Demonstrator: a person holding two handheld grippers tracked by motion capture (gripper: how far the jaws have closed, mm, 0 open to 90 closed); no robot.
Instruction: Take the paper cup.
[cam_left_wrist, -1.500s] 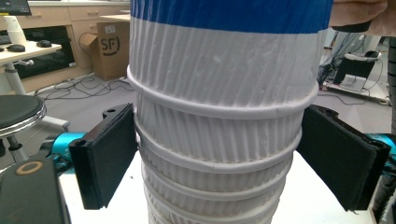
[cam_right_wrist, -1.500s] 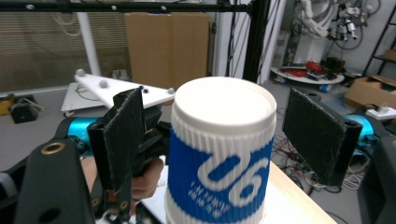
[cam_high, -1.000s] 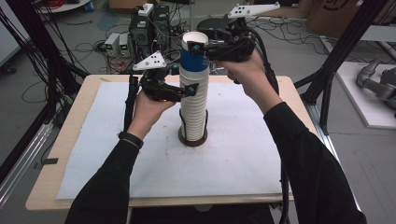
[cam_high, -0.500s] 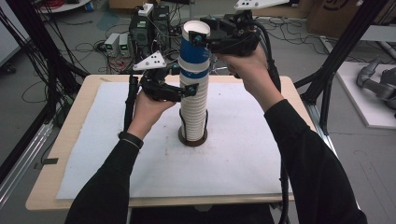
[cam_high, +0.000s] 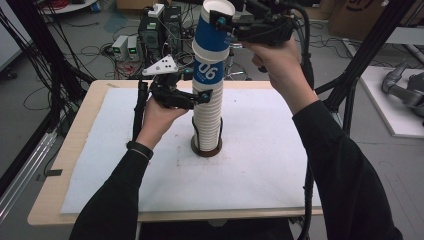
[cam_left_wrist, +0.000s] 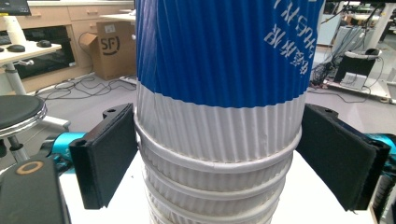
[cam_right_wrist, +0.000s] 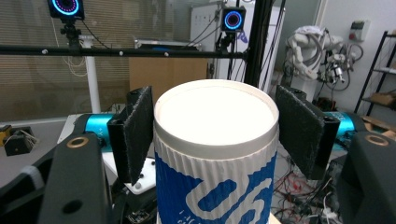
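Note:
A tall stack of ribbed white paper cups (cam_high: 207, 120) stands upside down on a brown round base (cam_high: 206, 149) in the middle of the table. My left gripper (cam_high: 204, 98) is shut on the stack's upper part, and its pads (cam_left_wrist: 109, 154) press both sides of the stack (cam_left_wrist: 215, 186). Above it, a blue and white cup (cam_high: 212, 45) is raised partly off the stack's top, its lower edge still around the stack. My right gripper (cam_high: 216, 24) is shut on that cup near its closed end. Both pads (cam_right_wrist: 137, 130) touch the cup (cam_right_wrist: 215, 186).
A white mat (cam_high: 280, 165) covers the wooden table (cam_high: 70, 165). Electronics boxes and cables (cam_high: 150, 35) lie on the floor behind the table. Black frame poles (cam_high: 370, 55) stand at the right and left.
My right gripper has risen with the blue cup, drawing it up off the stack. The left gripper and the stack have stayed still.

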